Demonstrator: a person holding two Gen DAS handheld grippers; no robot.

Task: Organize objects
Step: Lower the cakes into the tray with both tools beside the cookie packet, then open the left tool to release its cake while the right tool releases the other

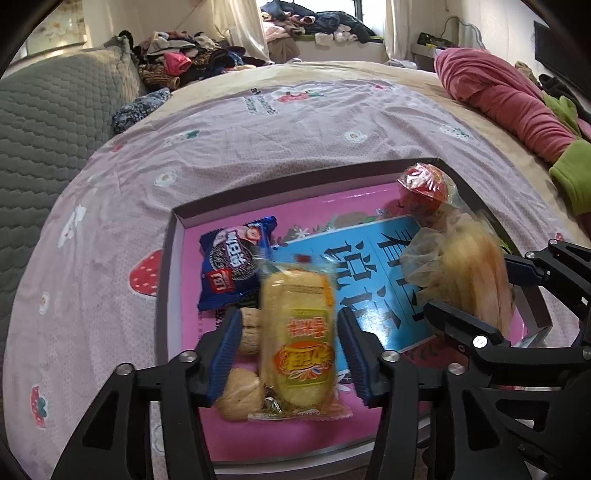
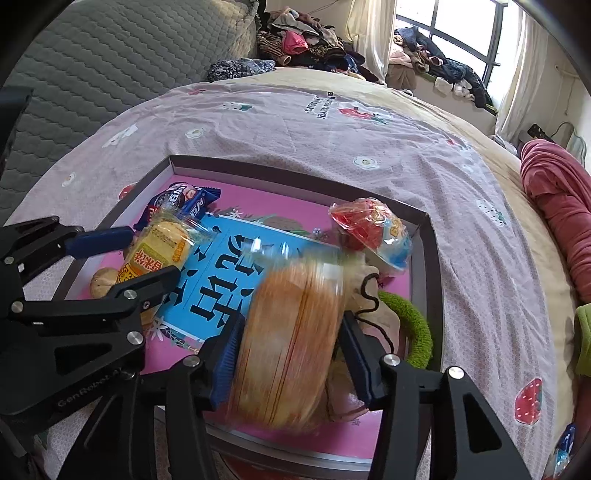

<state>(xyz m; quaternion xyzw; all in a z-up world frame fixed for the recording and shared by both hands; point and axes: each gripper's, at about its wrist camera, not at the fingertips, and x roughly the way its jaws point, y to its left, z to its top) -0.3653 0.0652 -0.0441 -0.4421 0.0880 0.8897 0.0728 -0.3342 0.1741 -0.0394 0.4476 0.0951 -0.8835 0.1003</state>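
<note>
A pink-floored tray (image 1: 177, 236) is set on a flowered bedsheet (image 1: 258, 147). Over its right side a blurred bread pack (image 2: 291, 343) is clamped between the blue pads of the right gripper (image 2: 291, 354). At the left, a yellow cake packet (image 1: 299, 332) is framed by the spread left gripper (image 1: 291, 350), apparently unpinched. A blue cookie pack (image 1: 232, 266), a red wrapped sweet (image 1: 424, 184) and two walnuts (image 1: 240, 395) are seen inside.

I get bright daylight from window (image 2: 454, 33), slightly blown out. Motion blur smears wrapped bread (image 2: 291, 347). Fisheye bends bed (image 1: 258, 147) edges, corners vignette black.
</note>
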